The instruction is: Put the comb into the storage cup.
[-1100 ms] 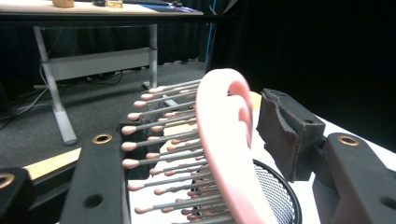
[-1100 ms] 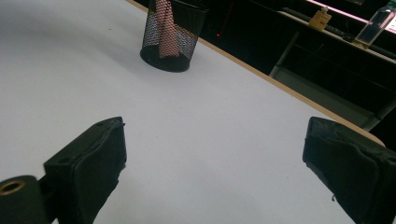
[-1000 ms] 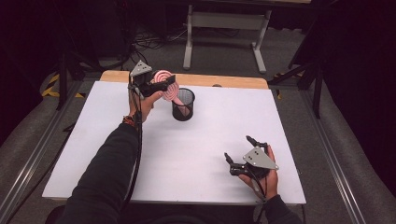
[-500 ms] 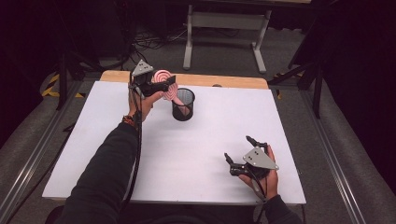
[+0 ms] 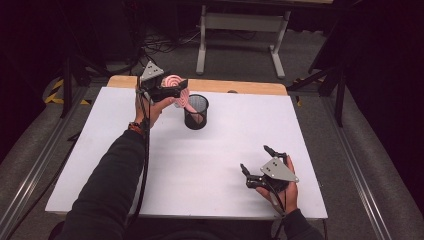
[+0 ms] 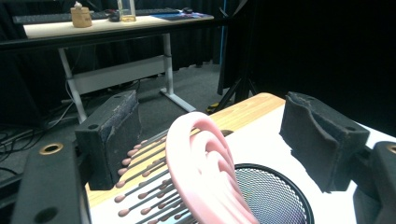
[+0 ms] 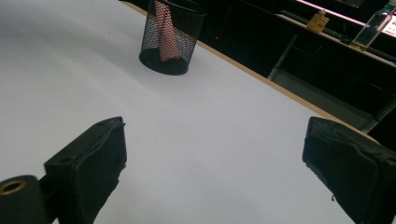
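Observation:
A pink hairbrush (image 5: 176, 87) stands tilted in a black mesh cup (image 5: 196, 112) at the back of the white table (image 5: 100, 150). Its handle (image 7: 163, 32) is down inside the cup (image 7: 173, 37). My left gripper (image 5: 170, 90) is held up around the brush head (image 6: 205, 158), open, with its jaws wide apart on either side. The bristles point toward one jaw, and the cup rim (image 6: 275, 196) lies just below. My right gripper (image 5: 255, 159) rests low near the front right of the table, open and holding nothing (image 7: 215, 154).
A bare wooden strip (image 5: 240, 86) runs along the table's far edge. Behind it on the floor stand a grey desk frame (image 5: 235, 30), cables and dark stands. Metal rails (image 5: 30, 170) flank both sides of the table. White surface spreads between the cup and the right gripper.

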Available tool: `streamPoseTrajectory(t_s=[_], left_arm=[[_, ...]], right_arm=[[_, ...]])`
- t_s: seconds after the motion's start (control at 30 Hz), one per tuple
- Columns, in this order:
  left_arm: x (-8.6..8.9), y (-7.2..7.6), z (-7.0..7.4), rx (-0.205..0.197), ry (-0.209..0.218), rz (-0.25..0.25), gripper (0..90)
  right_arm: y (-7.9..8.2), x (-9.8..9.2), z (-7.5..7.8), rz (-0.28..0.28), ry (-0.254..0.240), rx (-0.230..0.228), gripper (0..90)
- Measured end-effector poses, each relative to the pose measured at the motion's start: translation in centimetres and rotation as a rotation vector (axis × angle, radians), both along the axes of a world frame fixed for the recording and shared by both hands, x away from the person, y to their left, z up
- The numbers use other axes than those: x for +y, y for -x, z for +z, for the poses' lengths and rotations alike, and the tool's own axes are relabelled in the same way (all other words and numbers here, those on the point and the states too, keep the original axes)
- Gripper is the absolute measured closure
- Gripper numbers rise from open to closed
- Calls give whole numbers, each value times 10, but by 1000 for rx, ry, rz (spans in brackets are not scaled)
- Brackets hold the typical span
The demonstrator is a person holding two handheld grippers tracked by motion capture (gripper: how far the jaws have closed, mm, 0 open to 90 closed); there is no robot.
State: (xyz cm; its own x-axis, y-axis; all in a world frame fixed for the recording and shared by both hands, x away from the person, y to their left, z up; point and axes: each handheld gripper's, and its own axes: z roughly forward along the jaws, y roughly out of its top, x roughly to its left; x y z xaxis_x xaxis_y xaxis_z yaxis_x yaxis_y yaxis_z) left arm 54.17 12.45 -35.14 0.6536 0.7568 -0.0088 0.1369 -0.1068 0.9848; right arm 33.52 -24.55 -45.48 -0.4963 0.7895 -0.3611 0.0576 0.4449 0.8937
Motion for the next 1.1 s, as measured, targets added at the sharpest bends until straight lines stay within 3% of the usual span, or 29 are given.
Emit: streamPoseTrajectory(t_s=[0.27,0.57,1.1], left_arm=[[-1,6,6,-37,3,-31,150],[-3,15,17,-80,-45,-57,108],[3,28,31,-117,-87,-57,88]], right_arm=[[0,0,0,2,4,2,72],[0,1,0,3,2,2,71],[0,1,0,0,5,0,71]])
